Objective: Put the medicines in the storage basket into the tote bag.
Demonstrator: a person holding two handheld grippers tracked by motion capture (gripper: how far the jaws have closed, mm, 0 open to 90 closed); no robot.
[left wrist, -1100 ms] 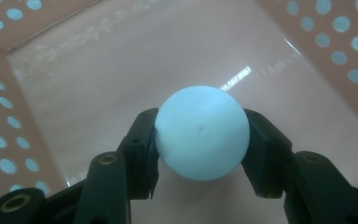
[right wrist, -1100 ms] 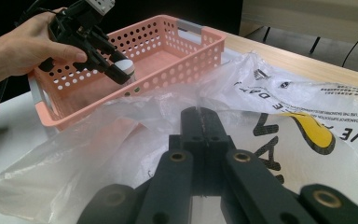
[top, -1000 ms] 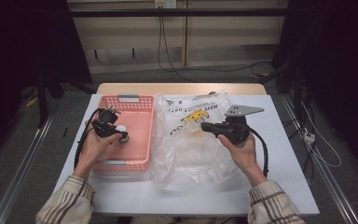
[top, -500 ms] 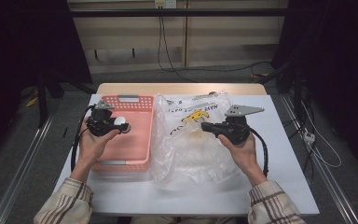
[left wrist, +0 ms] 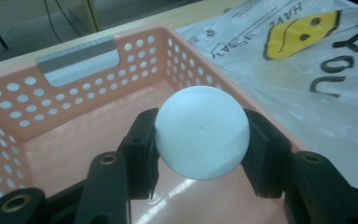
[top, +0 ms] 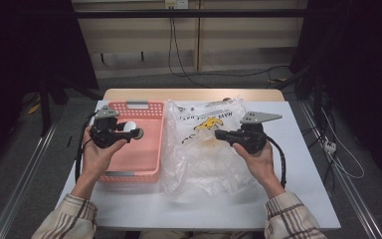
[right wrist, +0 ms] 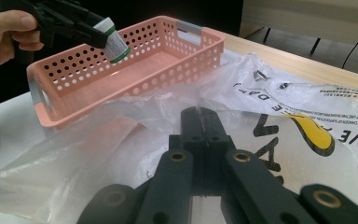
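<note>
My left gripper (top: 131, 133) hangs over the pink perforated basket (top: 149, 162), shut on a small white bottle (top: 129, 127) with a green band. In the left gripper view the bottle's round white end (left wrist: 200, 133) sits between the two pads above the basket floor (left wrist: 74, 154). The right gripper view shows the same bottle (right wrist: 115, 43) held above the basket's near rim (right wrist: 70, 100). My right gripper (top: 219, 134) rests on the clear plastic bag (top: 204, 159) with a yellow smiley print. Its jaws (right wrist: 199, 114) are shut and pinch a raised fold of the bag film (right wrist: 135, 140).
The basket and the bag lie side by side on a white table top (top: 219, 209) with a wooden far edge. Cables trail from both grippers along the person's forearms. Dark floor and a rail surround the table.
The left gripper has risen with the bottle and drifted slightly toward the far side of the basket. The right gripper and the bag have stayed put.
</note>
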